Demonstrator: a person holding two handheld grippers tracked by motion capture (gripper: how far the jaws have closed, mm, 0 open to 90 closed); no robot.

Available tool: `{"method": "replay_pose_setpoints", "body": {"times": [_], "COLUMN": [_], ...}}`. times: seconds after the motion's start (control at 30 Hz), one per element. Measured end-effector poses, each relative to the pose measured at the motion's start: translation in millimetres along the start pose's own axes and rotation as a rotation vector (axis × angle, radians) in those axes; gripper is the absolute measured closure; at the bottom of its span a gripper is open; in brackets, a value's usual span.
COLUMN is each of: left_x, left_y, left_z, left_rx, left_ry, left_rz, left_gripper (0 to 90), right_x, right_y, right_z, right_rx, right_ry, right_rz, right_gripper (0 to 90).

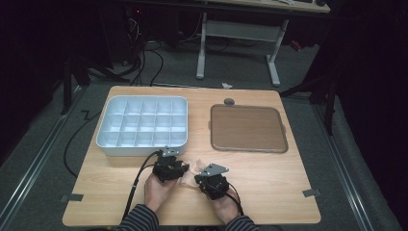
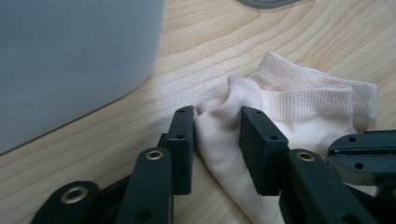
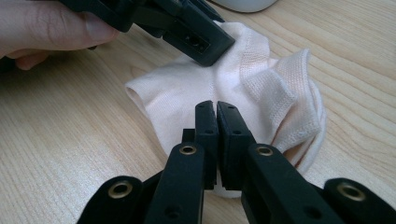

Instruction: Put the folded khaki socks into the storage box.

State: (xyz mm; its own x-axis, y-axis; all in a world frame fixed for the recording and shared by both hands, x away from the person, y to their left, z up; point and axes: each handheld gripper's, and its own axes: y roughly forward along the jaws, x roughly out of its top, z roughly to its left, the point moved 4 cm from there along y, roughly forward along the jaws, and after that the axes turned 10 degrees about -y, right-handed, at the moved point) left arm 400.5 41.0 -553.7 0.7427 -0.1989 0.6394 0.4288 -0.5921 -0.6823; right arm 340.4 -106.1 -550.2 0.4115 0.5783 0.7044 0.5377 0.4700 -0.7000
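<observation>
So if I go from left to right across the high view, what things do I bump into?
White divided tray → left gripper → pale sock → right gripper → brown tray.

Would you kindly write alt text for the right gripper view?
The right gripper is shut on a pale pink sock lying on a wooden table. Beyond it, the left gripper meets the sock's far edge, with a hand behind it.
</observation>
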Motion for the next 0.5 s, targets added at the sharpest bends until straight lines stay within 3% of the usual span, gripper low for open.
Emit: {"method": "replay_pose_setpoints", "body": {"times": [0.23, 0.5], "left_x": [0.4, 0.6], "left_y": [0.3, -5.9], "left_z": [-1.6, 1.3], "left_rx": [-0.024, -0.057], "left_ry": [0.007, 0.014], "left_rz": [0.019, 0.036], "left_gripper": [81.0, 84.3], "right_x": [0.0, -0.3], "right_y": [0.1, -0.1], "right_z": [0.2, 1.6], "right_rx": [-0.001, 0.003], "right_ry": [-0.003, -0.004], "right_rz": [0.0, -0.006], "right_gripper": [87.9, 88.0]}}
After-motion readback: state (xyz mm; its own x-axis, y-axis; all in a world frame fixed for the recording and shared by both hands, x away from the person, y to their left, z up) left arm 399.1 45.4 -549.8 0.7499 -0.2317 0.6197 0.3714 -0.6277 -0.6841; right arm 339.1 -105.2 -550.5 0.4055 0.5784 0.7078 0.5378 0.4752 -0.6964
